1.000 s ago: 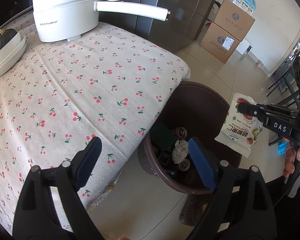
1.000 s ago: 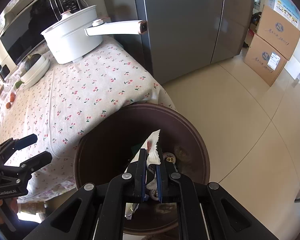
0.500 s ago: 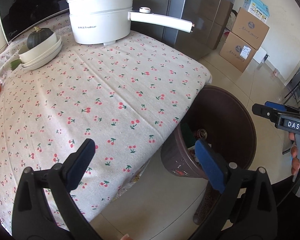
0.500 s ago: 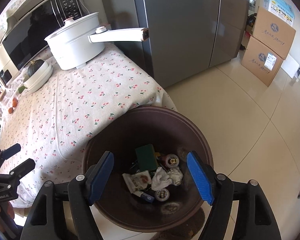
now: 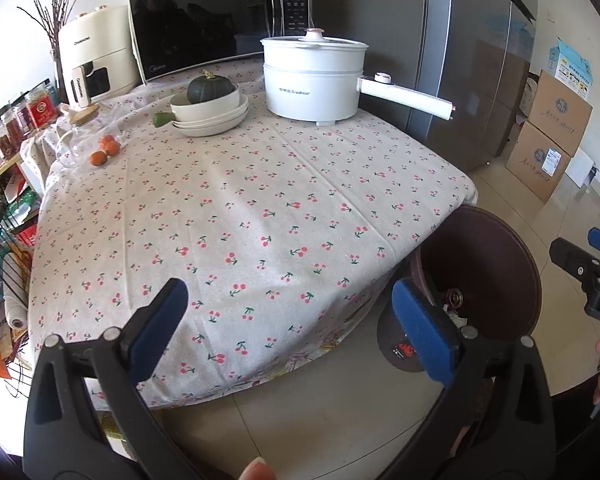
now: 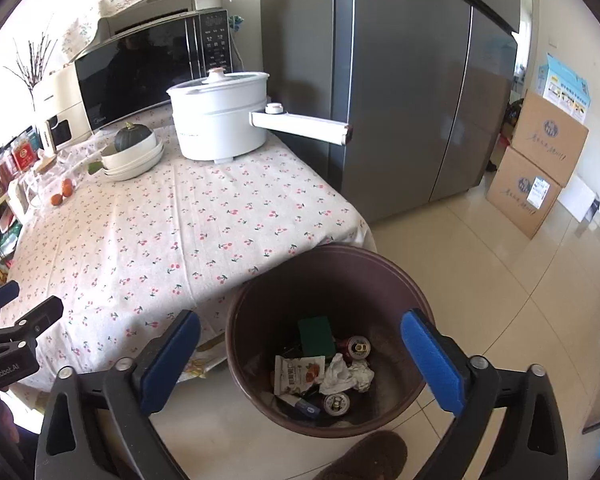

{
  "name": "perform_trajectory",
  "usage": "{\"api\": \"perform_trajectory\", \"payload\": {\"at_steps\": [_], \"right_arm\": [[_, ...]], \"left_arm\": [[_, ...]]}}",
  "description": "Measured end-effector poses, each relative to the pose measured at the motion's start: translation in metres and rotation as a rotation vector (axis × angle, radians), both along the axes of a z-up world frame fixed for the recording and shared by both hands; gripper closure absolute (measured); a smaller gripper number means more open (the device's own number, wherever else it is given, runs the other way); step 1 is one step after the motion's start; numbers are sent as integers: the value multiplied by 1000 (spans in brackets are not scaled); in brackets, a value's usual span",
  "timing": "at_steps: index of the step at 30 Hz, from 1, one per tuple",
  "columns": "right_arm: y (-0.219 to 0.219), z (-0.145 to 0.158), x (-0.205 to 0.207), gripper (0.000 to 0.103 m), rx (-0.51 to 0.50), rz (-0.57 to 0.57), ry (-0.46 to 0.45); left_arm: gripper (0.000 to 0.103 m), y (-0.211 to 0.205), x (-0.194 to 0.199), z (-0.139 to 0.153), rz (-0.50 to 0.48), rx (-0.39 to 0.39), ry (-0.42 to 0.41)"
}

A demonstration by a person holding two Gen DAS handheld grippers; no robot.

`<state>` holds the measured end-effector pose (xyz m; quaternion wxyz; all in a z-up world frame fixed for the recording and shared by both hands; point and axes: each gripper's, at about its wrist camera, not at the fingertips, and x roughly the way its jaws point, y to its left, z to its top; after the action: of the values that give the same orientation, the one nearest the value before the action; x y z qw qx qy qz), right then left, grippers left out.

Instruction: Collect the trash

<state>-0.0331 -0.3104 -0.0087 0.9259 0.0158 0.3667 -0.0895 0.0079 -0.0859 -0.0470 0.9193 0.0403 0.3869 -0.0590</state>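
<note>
Jaws on both grippers stand wide with nothing between the pads. On the right gripper (image 6: 300, 360) they are opening at this moment, and the brown trash bin (image 6: 380, 264) shows through the gap below them. The left gripper (image 5: 296, 332) is spread fully as well and is aimed at the front edge of the cherry-print tablecloth (image 5: 240, 208).

Location of the task items: the bin stands on the tiled floor, just beside the table corner. Inside it lie a snack packet (image 6: 298, 374), crumpled white paper (image 6: 348, 374), two drink cans (image 6: 358, 347) seen end-on, a dark green flat item (image 6: 315, 336) and a small dark object that cannot be identified.

Step in hand: judged from the empty jaws above the loaded bin, one deposit is complete and both grippers are free for the next item.

Next move: locate remaining trash. The open part of the cloth shows no wrapper, can or paper. What stands toward its far side looks like kitchenware and food: a white electric pot (image 5: 314, 76), stacked bowls (image 5: 210, 114) with a dark green squash (image 5: 210, 89), and small orange fruits (image 5: 105, 150). If nothing further is found on the table, the task appears close to finished. If an item is found, keep the jaws open on approach and close only once the pads straddle it.
</note>
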Motion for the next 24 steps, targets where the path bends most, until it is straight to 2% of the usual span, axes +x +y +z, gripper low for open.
{"api": "perform_trajectory", "payload": {"at_steps": [6, 10, 15, 24], "right_arm": [[26, 13, -30, 0, -74, 54, -100], [43, 15, -34, 0, -128, 88, -132], [54, 14, -34, 0, -142, 110, -147], [51, 7, -30, 0, -119, 109, -121]], "left_arm": [[1, 15, -39, 6, 70, 13, -73], [1, 22, -51, 10, 86, 3, -118], [1, 27, -52, 16, 101, -13, -159], [1, 24, -54, 19, 89, -34, -176]]}}
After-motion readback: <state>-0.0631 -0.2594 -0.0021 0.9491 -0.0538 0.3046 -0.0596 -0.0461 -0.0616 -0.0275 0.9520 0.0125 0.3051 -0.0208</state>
